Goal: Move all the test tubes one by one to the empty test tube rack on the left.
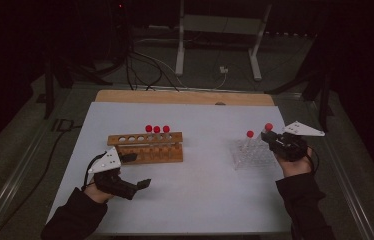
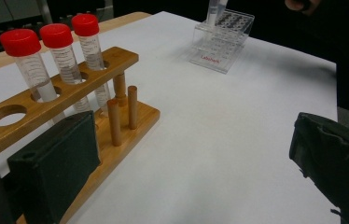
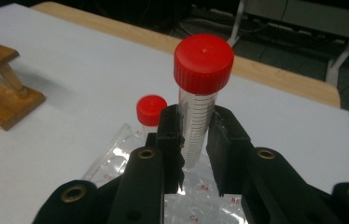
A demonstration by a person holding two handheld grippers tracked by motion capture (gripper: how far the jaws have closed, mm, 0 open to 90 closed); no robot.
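Red-capped clear tube [image 3: 199,116], black jaws

1. I see a dim room, with light mostly on the white table [image 1: 195,200].
2. A wooden edge [image 1: 185,97] runs along its far side.
3. Beyond it, a white frame [image 1: 220,30] stands on grey floor [image 1: 295,60], with cables [image 1: 140,65] trailing nearby.
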